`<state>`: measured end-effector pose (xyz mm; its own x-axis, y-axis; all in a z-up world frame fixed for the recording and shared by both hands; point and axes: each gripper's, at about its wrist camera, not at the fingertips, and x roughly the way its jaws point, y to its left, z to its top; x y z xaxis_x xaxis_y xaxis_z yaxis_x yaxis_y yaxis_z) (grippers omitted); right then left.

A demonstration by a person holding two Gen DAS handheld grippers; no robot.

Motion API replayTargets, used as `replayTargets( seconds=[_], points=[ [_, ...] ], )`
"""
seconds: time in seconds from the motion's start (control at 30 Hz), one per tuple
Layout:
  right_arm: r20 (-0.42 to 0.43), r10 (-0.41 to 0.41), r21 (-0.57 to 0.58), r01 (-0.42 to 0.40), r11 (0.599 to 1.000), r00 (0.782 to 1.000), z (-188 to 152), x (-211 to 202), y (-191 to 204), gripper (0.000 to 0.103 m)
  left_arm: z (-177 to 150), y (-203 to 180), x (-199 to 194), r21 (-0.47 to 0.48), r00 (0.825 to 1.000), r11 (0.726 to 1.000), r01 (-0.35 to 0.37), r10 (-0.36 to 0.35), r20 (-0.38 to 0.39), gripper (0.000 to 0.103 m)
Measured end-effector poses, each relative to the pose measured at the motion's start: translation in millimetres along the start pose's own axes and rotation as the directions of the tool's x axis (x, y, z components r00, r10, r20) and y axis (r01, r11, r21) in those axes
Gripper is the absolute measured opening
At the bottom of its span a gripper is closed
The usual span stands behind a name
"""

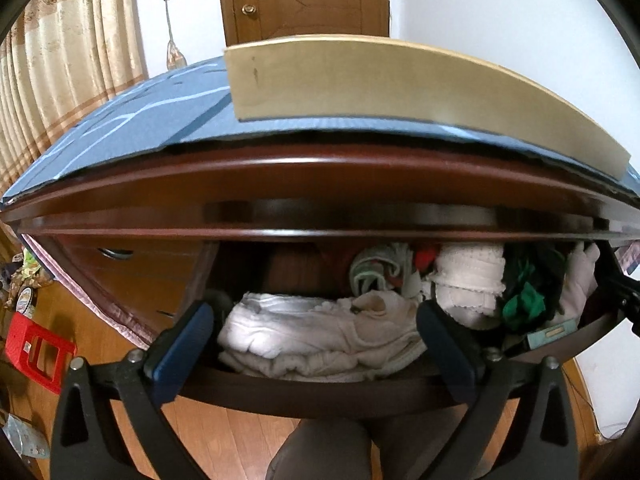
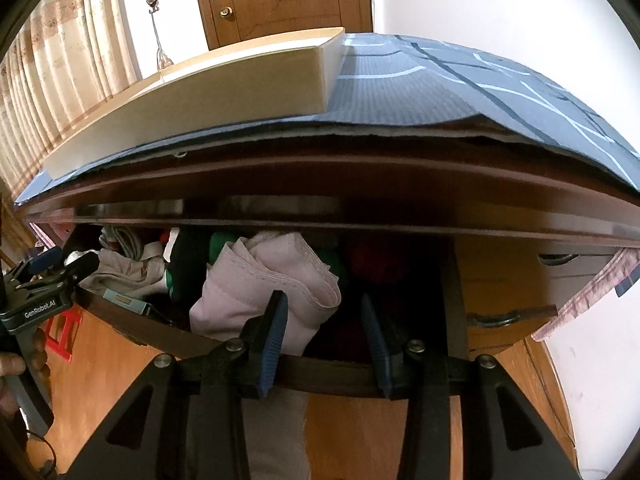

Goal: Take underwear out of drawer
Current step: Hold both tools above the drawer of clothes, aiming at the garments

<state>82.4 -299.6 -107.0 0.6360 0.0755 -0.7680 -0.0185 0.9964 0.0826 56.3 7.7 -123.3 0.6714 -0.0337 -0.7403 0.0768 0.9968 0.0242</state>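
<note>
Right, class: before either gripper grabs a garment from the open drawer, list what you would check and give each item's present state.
1. Drawer pulled open, clothes exposed: ok.
2. Left gripper jaws wide apart, nothing pinched: ok.
3. Left gripper lined up on the folded white garment: ok.
4. Right gripper empty, jaws partly open: ok.
5. Pink folded garment within the right gripper's line: ok, it lies beside one finger.
6. Chosen garment free of its neighbours: cannot tell.
</note>
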Motion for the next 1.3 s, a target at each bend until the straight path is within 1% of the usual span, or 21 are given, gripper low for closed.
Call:
replayTargets(
  seconds=[0.07, 0.33, 0.5, 0.7, 0.77, 0.83, 0.9, 0.93, 1.3],
  points=[
    [-0.007, -0.003, 0.000, 0.003, 1.000, 1.000, 0, 0, -1, 0.042, -1, 1, -1, 0.001, 1.000, 1.000, 0.004, -0.004, -0.012, 0.103],
    [-0.016, -0.011, 0.002, 0.011, 1.000, 1.000, -13, -7, 2, 0.042, -9, 3, -7, 0.003, 1.000, 1.000, 0.005, -0.005, -0.015, 0.103],
    [-0.006, -0.012, 0.000, 0.012, 1.000, 1.000, -19, -10, 1, 0.042, -13, 4, -10, 0.005, 0.999, 1.000, 0.009, -0.009, -0.032, 0.103],
    [-0.029, -0.011, 0.001, 0.011, 1.000, 1.000, -25, -16, 1, 0.042, -16, 3, -10, 0.008, 0.998, 1.000, 0.020, -0.020, -0.061, 0.103],
    [-0.049, -0.014, 0.002, 0.015, 1.000, 0.999, -23, -14, 0, 0.045, -16, 4, -8, 0.005, 0.997, 1.000, 0.029, -0.029, -0.072, 0.103],
    [-0.069, -0.043, -0.001, 0.043, 0.999, 0.997, -19, -9, 0, 0.048, -15, 4, -8, 0.007, 0.996, 0.999, 0.035, -0.034, -0.077, 0.103],
    [-0.090, -0.047, 0.005, 0.048, 0.999, 0.995, -16, -2, -1, 0.050, -16, 4, -9, 0.009, 0.997, 0.999, 0.034, -0.033, -0.070, 0.103],
    [-0.097, -0.033, 0.025, 0.035, 0.999, 0.995, -15, 0, -4, 0.050, -17, 4, -10, 0.009, 0.997, 0.999, 0.032, -0.031, -0.066, 0.103],
    [-0.091, -0.032, 0.023, 0.034, 0.999, 0.995, -20, -4, -3, 0.051, -22, 6, -15, 0.011, 0.996, 0.999, 0.042, -0.041, -0.081, 0.103]
  ],
)
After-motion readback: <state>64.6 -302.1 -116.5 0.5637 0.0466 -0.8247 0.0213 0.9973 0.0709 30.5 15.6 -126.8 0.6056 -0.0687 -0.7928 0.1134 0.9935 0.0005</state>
